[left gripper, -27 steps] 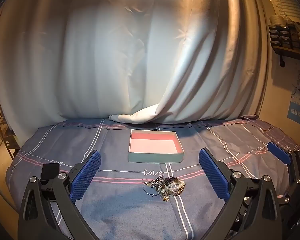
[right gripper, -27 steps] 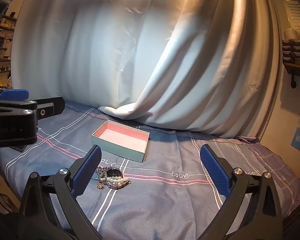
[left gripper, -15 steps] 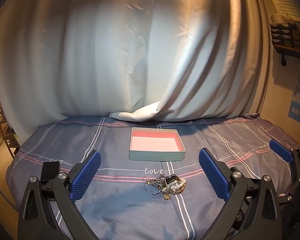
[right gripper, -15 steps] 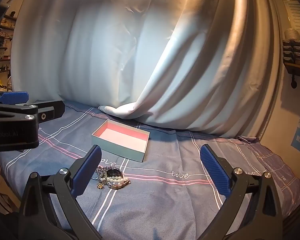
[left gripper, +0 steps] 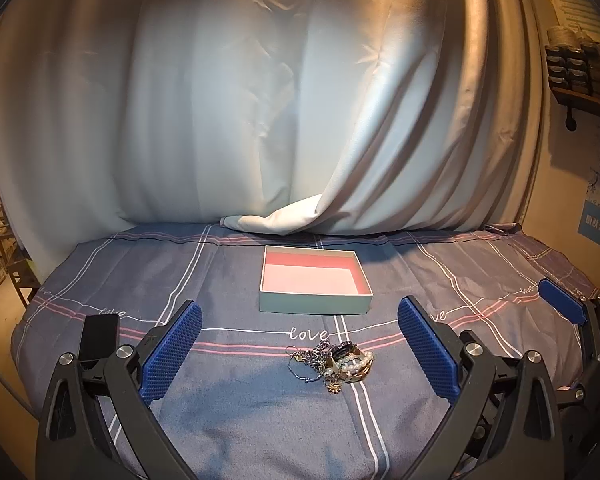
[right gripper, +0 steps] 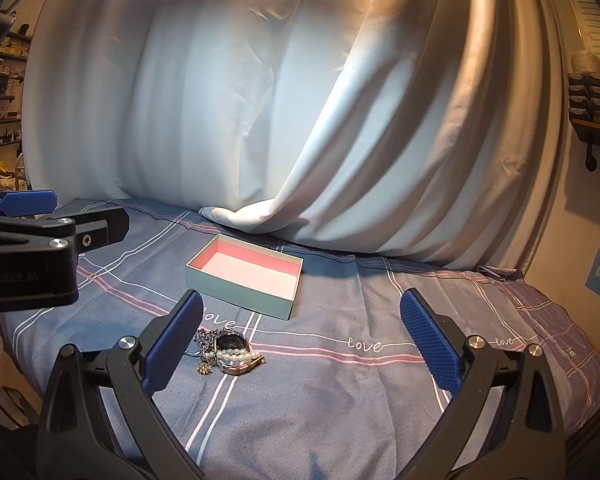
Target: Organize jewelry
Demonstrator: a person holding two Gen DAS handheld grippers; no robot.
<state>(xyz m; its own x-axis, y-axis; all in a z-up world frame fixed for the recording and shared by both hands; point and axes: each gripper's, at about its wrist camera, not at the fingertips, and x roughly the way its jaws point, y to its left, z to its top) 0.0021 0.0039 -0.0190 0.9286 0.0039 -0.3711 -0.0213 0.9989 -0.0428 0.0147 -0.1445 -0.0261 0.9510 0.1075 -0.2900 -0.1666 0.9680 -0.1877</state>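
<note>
A tangled pile of jewelry [left gripper: 334,363], with a pearl bracelet, a watch and chains, lies on the blue checked cloth [left gripper: 220,420]. Behind it stands an open teal box with a pink lining [left gripper: 314,280], empty. My left gripper [left gripper: 299,354] is open and empty, with the pile between its blue pads. In the right wrist view my right gripper [right gripper: 302,344] is open and empty; the pile [right gripper: 226,354] lies by its left pad [right gripper: 172,346] and the box [right gripper: 246,274] is ahead to the left. The left gripper [right gripper: 28,248] shows at the left edge.
A pale curtain [left gripper: 260,120] hangs behind the table and drapes onto the cloth. A wall shelf [left gripper: 584,76] with small items is at the upper right. The right gripper's pad [left gripper: 560,306] shows at the right edge of the left wrist view.
Both grippers have shifted slightly; the left one has tilted a little, so the box and pile sit marginally higher in its view. Nothing on the table has moved.
</note>
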